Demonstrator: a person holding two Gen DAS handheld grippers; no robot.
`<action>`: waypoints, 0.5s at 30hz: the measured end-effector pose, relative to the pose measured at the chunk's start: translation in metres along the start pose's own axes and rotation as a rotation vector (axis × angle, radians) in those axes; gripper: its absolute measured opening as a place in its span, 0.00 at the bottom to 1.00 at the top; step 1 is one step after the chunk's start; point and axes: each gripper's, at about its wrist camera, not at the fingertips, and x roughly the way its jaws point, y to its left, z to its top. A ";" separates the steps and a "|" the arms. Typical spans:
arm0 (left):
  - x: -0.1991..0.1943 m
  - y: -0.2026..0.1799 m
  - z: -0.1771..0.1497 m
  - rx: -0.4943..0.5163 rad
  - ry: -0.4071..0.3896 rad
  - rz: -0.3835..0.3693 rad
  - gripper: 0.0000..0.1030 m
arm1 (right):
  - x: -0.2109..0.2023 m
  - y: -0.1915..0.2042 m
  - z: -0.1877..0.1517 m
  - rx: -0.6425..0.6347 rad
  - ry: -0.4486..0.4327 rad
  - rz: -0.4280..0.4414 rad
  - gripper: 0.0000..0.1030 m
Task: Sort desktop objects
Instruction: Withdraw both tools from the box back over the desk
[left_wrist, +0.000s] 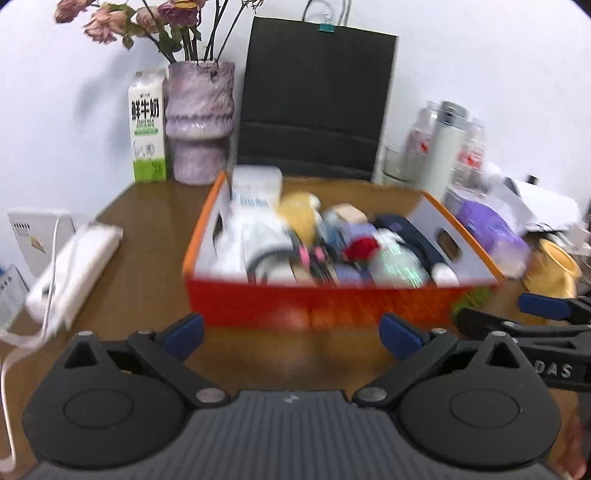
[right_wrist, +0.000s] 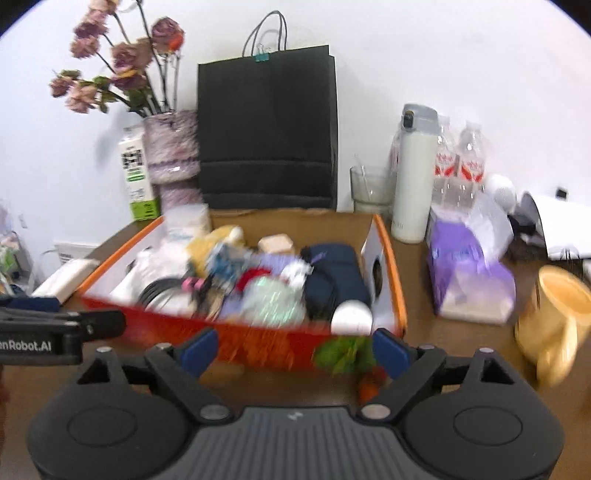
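Desktop objects lie heaped in an orange box (left_wrist: 332, 299) straight ahead of both tools, on the brown wooden worktop (left_wrist: 147, 266). Left hand-held gripper (left_wrist: 291, 336) stands wide, its two blue-padded black plastic fingers spread with nothing between them, just short of the box's blurred front wall. Right hand-held gripper (right_wrist: 291, 352) is likewise wide and bare; beside its right pad a leafy green thing (right_wrist: 345, 354) with a small red-orange bit lies on the wood against the box front. The box is rectangular cardboard, orange outside and white inside, with an oval handle cut-out in its right wall. Among its contents are a dark navy fabric pouch (right_wrist: 334, 273), a white rounded object (right_wrist: 351, 317) and a red fuzzy item (left_wrist: 360, 247); the rest is too blurred to tell. Right of the box sit one soft purple tissue pack (right_wrist: 469, 273) and one glossy yellow mug (right_wrist: 557, 317). Behind stand one matte black paper bag (right_wrist: 267, 129), one ridged purple marbled vase (left_wrist: 199, 122) of dried roses, one milk carton (left_wrist: 147, 127), one smooth white cylindrical flask (right_wrist: 412, 177), one clear glass (right_wrist: 369, 188) and two clear plastic bottles (right_wrist: 458, 166).
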 end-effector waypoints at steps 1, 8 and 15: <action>-0.010 0.000 -0.011 -0.004 0.000 -0.007 1.00 | -0.007 0.001 -0.011 0.010 0.010 0.008 0.90; -0.058 0.007 -0.086 -0.015 -0.030 0.000 1.00 | -0.055 0.007 -0.090 0.060 0.042 0.019 0.90; -0.075 0.018 -0.128 -0.060 -0.012 0.025 1.00 | -0.096 0.013 -0.133 0.060 -0.027 -0.020 0.91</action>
